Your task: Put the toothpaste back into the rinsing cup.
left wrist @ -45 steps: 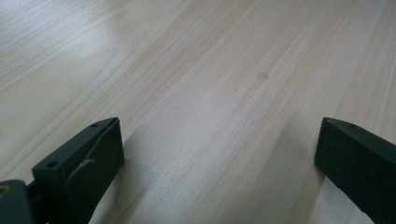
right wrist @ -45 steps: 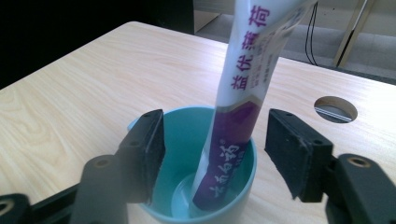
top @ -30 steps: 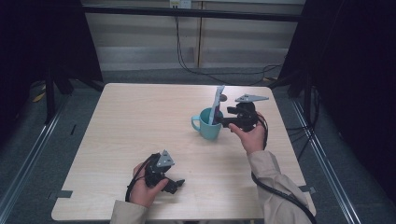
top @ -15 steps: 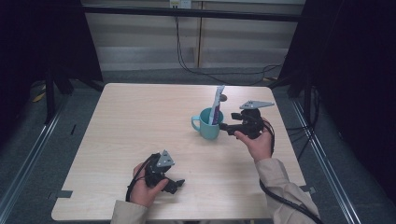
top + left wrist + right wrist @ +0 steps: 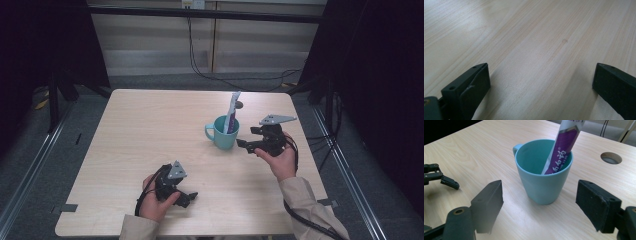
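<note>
Nearest the person, the left hand-held gripper (image 5: 186, 196) rests low over the pale wooden counter (image 5: 150, 130) by its front edge, jaws spread wide with only bare wood grain between them. It holds nothing.

Further in and to the right, the right hand-held gripper (image 5: 246, 138) hovers just beside a teal mug (image 5: 222, 133), jaws apart and empty, the mug standing in line with the gap but not touched. The mug sits upright right of the counter's middle, its handle turned away from that gripper. A purple and white sachet (image 5: 560, 147) stands in it, leaning on the rim and poking well above it.

The mug looks like a rigid, smooth-walled cup, probably glazed and so a bit slippery; a grip across the body below the rim seems safest, or the handle. The sachet is likely light and soft, so it may crumple or slide if pinched hard; its upper free end is the obvious place to take it.

Beyond the mug, a round cable hole (image 5: 611, 157) pierces the counter. Behind it are grey floor, dark curtains at the sides and trailing black cables.
</note>
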The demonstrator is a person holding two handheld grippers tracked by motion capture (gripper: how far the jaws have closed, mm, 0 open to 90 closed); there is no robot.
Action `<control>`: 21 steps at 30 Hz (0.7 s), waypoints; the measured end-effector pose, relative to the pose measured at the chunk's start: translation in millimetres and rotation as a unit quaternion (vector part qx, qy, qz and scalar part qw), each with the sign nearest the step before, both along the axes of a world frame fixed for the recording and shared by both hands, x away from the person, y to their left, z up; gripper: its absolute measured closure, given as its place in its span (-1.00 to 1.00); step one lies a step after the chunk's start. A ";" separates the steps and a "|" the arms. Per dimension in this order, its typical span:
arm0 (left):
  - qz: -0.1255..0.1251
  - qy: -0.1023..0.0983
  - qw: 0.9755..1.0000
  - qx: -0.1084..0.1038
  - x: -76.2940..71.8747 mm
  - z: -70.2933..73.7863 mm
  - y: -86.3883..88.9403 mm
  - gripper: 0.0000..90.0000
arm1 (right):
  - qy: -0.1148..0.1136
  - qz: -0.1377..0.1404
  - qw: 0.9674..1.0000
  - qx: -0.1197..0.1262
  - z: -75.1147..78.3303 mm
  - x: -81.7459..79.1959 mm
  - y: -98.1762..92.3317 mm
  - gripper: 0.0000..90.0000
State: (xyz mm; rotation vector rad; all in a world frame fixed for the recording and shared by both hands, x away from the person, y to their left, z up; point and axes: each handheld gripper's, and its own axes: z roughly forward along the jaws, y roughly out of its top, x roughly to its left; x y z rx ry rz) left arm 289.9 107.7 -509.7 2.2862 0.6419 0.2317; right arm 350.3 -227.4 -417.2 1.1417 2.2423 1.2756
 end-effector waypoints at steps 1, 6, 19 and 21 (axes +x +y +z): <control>0.000 0.000 1.000 0.000 0.0 0.1 0.0 -0.98 | -0.001 0.001 1.000 0.000 -0.9 -1.1 -1.0 -0.54; 0.000 0.000 1.000 0.000 0.0 0.0 0.0 -0.98 | 0.005 0.005 1.000 0.001 -6.9 -6.7 -4.8 -0.57; 0.000 0.000 1.000 0.000 0.0 0.0 0.0 -0.98 | 0.010 0.009 1.000 0.003 -19.0 -21.4 -15.2 -0.59; 0.000 0.000 1.000 0.000 0.0 0.0 0.0 -0.98 | 0.010 0.007 1.000 0.002 -20.5 -23.0 -16.9 -0.60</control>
